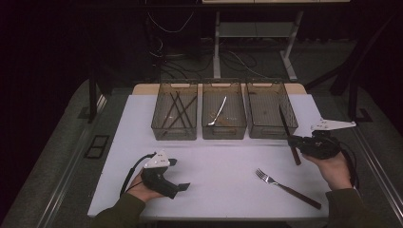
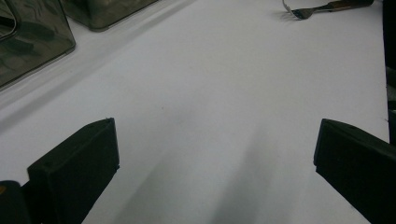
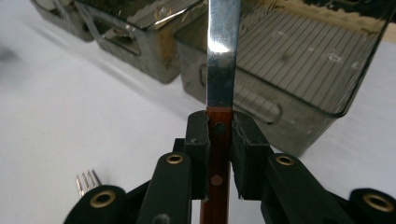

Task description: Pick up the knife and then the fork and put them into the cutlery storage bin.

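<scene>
A: Sorting cutlery into bins, by the look of it. Right hand-held gripper (image 3: 219, 140) clamped on the knife (image 1: 289, 134) at its reddish wooden handle, just below the blade, pads pressing both sides.

B: And where, exactly?

A: Lifted off the desk (image 1: 223, 166), over the near right corner of the right bin (image 1: 270, 108). Blade pointing up and away, over that bin's edge; handle end hanging down toward the desk.

B: So mid-carry, not yet dropped. Next move?

A: Probably needs carrying farther over the right bin, tilting the knife flatter so it clears the wall, then letting go. Bin looks bare, so plenty of room. Worth watching the handle end, so as not to catch the rim.

B: Right hand pose?

A: Wrapped around the gripper body from behind, forearm coming in from the lower right, grey plate on top.

B: Left side?

A: Left hand-held gripper (image 1: 177, 176) resting low near the front of the desk, spread wide, nothing between, aimed across the white surface toward the fork (image 1: 284, 187).

B: Fork next, then?

A: Likely. Lying flat near the front right, tines pointing toward the middle. Middle bin (image 1: 224, 114) holding a spoon (image 1: 217, 115), left bin (image 1: 175, 114) holding chopsticks (image 1: 175, 110).
</scene>
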`<state>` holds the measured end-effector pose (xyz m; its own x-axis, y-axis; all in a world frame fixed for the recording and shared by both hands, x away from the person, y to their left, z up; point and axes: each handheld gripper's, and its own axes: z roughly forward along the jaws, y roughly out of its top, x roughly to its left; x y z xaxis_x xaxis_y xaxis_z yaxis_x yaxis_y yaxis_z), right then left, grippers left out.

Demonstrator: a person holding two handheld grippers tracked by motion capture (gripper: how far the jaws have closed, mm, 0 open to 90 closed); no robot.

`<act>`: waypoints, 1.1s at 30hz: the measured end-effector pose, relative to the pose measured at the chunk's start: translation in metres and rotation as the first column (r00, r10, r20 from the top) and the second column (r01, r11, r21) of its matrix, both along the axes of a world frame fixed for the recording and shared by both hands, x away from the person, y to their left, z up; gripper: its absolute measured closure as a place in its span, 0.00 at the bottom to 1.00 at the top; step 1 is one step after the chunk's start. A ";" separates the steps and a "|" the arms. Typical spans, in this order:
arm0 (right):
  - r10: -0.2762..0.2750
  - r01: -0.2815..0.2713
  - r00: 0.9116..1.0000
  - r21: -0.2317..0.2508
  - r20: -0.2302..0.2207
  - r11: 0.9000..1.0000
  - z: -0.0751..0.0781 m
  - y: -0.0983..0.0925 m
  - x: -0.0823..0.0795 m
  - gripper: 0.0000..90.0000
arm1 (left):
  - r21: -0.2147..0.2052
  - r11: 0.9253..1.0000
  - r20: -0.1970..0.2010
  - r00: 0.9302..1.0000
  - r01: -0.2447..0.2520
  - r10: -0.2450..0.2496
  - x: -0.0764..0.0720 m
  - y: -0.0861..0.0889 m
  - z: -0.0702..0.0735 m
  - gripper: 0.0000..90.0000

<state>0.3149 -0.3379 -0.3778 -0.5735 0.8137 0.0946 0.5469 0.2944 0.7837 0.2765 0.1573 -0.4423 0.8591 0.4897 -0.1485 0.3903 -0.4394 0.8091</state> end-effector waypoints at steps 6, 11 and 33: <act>-0.038 0.037 0.999 0.027 0.009 0.999 0.002 -0.003 0.010 0.87 | -0.004 1.000 -0.001 1.000 0.000 0.000 0.000 0.000 0.000 0.00; -0.038 0.037 0.999 0.040 0.025 0.999 0.007 -0.002 0.018 0.86 | -0.003 1.000 -0.001 1.000 0.003 -0.003 0.000 0.000 0.000 0.00; -0.108 0.103 0.991 0.065 0.075 0.992 0.037 0.007 0.067 0.86 | 0.007 1.000 -0.004 1.000 0.005 -0.005 0.000 -0.001 -0.001 0.00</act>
<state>0.3817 -0.3305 -0.3404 -0.4921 0.8643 0.1042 0.5086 0.1883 0.8401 0.2768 0.1564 -0.4433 0.8608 0.4869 -0.1482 0.3912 -0.4468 0.8046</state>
